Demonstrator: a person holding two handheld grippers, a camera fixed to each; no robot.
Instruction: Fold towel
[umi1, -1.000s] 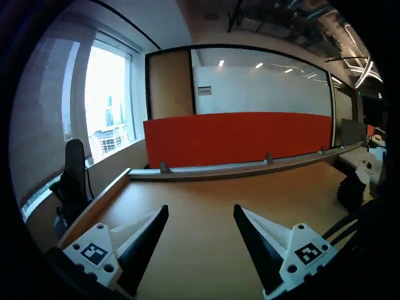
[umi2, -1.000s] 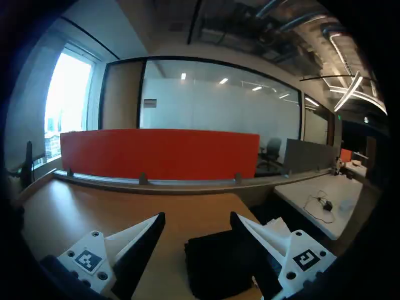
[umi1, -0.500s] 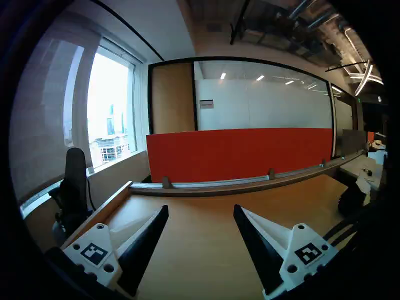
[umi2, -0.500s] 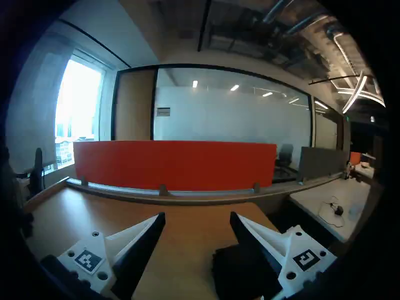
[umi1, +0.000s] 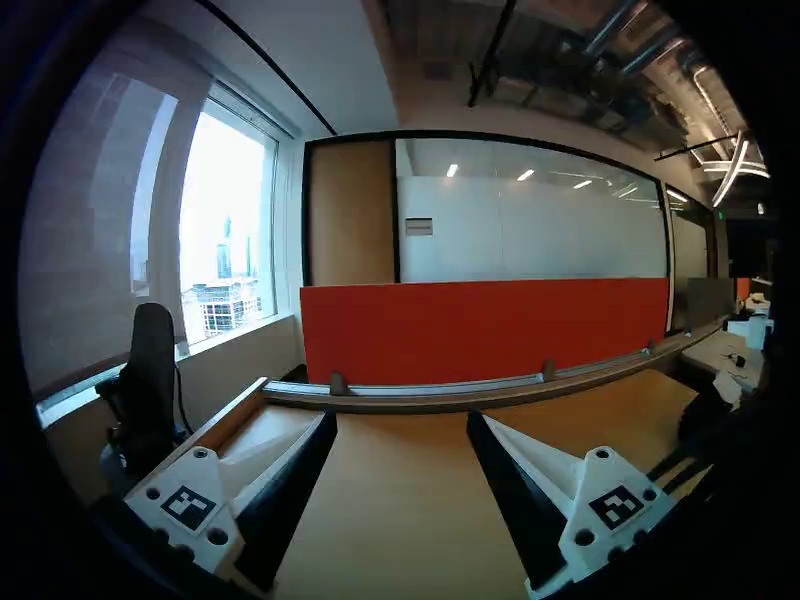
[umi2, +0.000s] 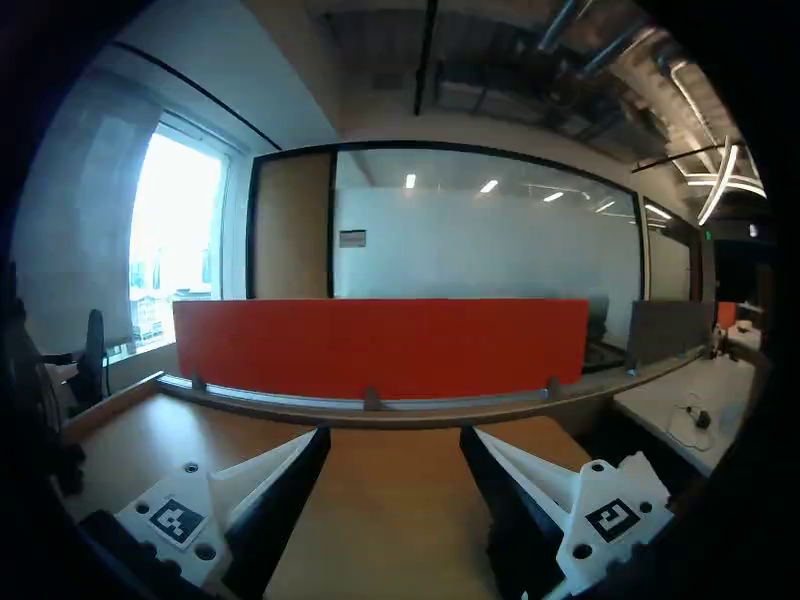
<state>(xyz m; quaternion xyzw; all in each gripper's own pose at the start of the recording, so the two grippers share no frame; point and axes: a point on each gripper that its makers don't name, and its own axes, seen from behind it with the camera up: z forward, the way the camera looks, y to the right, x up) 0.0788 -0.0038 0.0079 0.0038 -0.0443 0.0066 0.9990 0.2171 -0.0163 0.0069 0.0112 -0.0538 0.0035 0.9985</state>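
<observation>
A: How do the grippers stand?
B: Both are spread wide and hold nothing. The left gripper (umi1: 400, 414) and the right gripper (umi2: 392, 430) hang over the wooden desk (umi1: 400, 520), facing the red screen (umi1: 480, 330) on its far edge.
A: And the towel?
B: Maybe the dark sliver (umi2: 497, 565) beside the right gripper's finger, at the desk's near edge; I cannot tell for sure

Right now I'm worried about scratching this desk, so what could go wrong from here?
1. The left tongs and right tongs are open over the bare wooden desk with nothing between them; shutting now would likely grab only air.
2. They look low over the wood, so dipping further could scrape it.
3. The red divider stands ahead; reaching far forward could knock it.
</observation>
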